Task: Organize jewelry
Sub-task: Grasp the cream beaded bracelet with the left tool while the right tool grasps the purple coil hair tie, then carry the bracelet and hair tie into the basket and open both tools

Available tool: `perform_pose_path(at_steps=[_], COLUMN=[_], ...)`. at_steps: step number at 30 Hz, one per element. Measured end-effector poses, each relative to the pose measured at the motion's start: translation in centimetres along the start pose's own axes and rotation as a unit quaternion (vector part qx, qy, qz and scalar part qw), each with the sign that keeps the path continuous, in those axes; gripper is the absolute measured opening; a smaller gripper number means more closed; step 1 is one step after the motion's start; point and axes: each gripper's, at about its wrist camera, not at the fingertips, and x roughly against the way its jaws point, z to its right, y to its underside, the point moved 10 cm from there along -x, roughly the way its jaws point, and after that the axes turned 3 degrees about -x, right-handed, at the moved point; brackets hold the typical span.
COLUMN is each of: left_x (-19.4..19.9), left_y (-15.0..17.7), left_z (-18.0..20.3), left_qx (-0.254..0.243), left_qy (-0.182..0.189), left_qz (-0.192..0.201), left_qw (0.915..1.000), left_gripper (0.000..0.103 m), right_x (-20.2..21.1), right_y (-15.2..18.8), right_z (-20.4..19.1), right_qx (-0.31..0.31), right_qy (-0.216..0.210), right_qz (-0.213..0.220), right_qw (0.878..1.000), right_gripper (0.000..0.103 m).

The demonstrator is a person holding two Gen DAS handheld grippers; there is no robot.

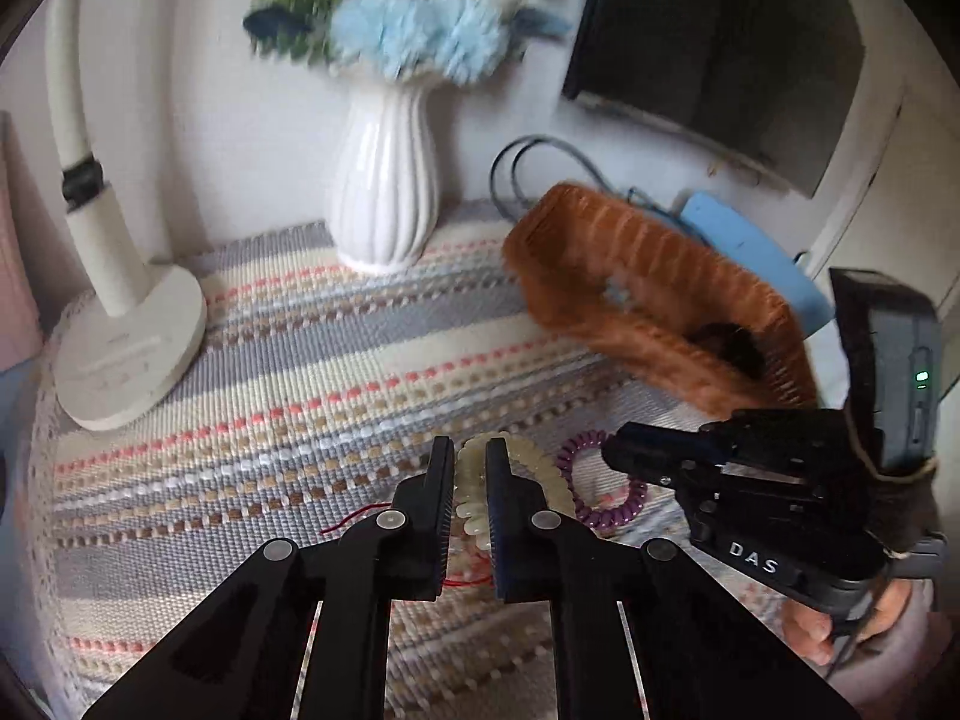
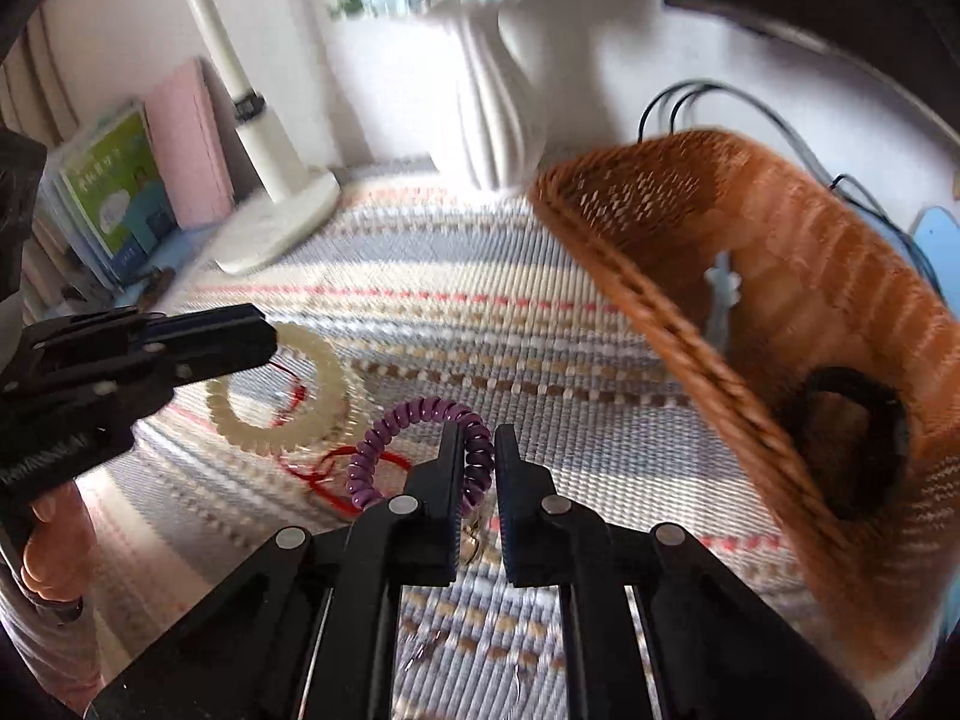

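My left gripper (image 1: 470, 468) is shut on a cream beaded bracelet (image 1: 540, 474), which also shows in the right wrist view (image 2: 324, 372). My right gripper (image 2: 478, 450) is shut on a purple spiral hair tie (image 2: 384, 438), also seen in the left wrist view (image 1: 600, 510). A thin red cord (image 2: 336, 474) lies on the striped mat under both. A brown woven basket (image 2: 780, 276) stands to the right and holds a black hair band (image 2: 864, 444) and a pale blue piece (image 2: 720, 294).
A white ribbed vase (image 1: 384, 192) with blue flowers stands at the back. A white lamp base (image 1: 126, 354) sits at the left. Books (image 2: 120, 192) lean by the wall. Cables (image 1: 528, 168) and a blue box (image 1: 756, 252) lie behind the basket.
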Motion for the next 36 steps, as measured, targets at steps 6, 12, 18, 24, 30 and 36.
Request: perform_pose_path(at_steps=[6, 12, 18, 24, 30, 36], left_x=[4.1, 7.7, 9.2, 3.9, -6.3, -12.1], left_y=[-1.9, -5.7, -10.5, -13.3, -12.0, -10.1], left_z=[3.1, 6.7, 11.3, 14.9, 15.1, 13.6], left_qx=[-0.023, -0.077, -0.128, -0.133, -0.082, -0.035], left_qy=[-0.002, -0.032, -0.040, -0.012, 0.046, 0.070], left_qz=[0.031, 0.052, 0.079, 0.070, 0.032, 0.006], left_qw=[0.9993, 0.9951, 0.9878, 0.9886, 0.9951, 0.9969], left_gripper=[0.011, 0.011, 0.011, 0.011, 0.011, 0.011], right_x=[6.8, 14.7, 17.5, 14.0, 9.9, 6.6], right_y=[-1.1, -3.8, -5.4, -4.7, -3.9, -2.7], right_z=[1.2, 7.7, 15.6, 20.4, 22.5, 22.9], right_qx=[-0.012, -0.047, -0.111, -0.178, -0.165, -0.158], right_qy=[0.004, 0.069, 0.115, 0.110, 0.116, 0.112], right_qz=[0.055, 0.139, 0.181, 0.158, 0.150, 0.107], right_qw=[0.998, 0.987, 0.970, 0.965, 0.968, 0.975], right_gripper=[0.012, 0.012, 0.012, 0.012, 0.012, 0.012])
